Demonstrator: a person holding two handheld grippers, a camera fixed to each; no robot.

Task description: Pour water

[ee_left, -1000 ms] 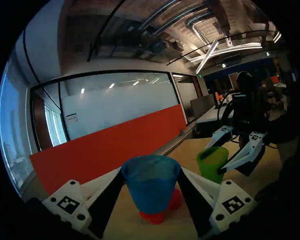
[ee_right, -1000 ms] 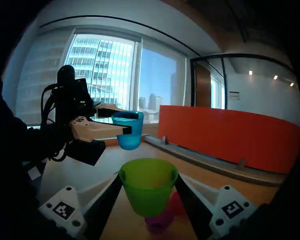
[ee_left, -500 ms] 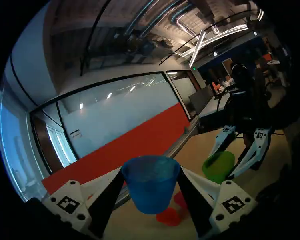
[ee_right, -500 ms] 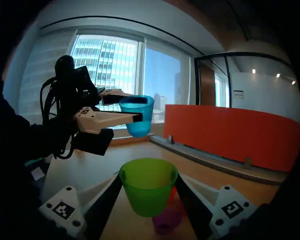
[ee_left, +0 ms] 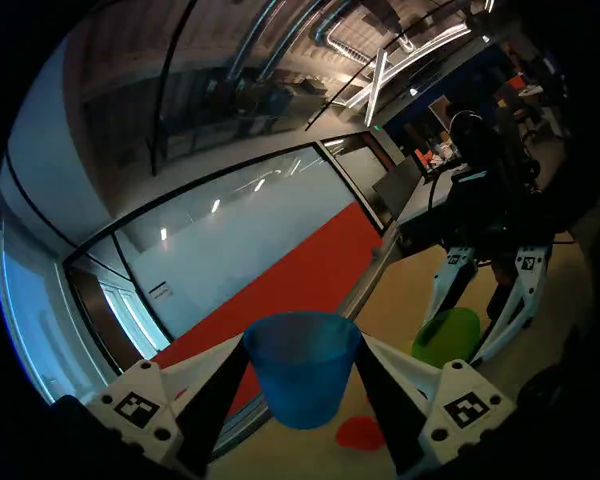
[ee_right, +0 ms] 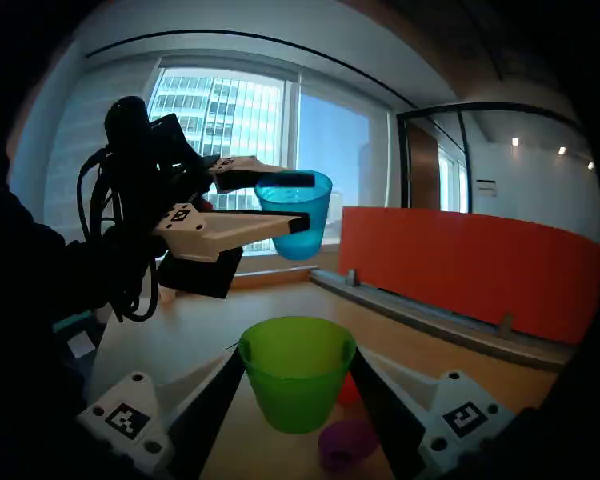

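Observation:
My left gripper [ee_left: 302,346] is shut on a translucent blue cup [ee_left: 302,384], held in the air. In the right gripper view that blue cup [ee_right: 296,212] hangs above and a little behind the green cup [ee_right: 298,376], tipped slightly, with the left gripper [ee_right: 304,204] clamping its sides. My right gripper [ee_right: 298,352] is shut on the green cup, upright just above the wooden table [ee_right: 196,336]. The left gripper view has the green cup [ee_left: 448,336] lower right, between the right gripper's white fingers [ee_left: 524,296]. Whether there is water in the blue cup I cannot tell.
A red cup [ee_left: 360,433] and a purple cup [ee_right: 346,444] stand on the table under the held cups. An orange partition [ee_right: 476,272] runs along the table's far edge. Large windows [ee_right: 220,144] lie behind the left gripper. A person's dark sleeve [ee_right: 52,272] holds it.
The left gripper has lifted the blue cup higher and carried it closer over the green cup, and its view has rolled. The green cup has stayed about where it was.

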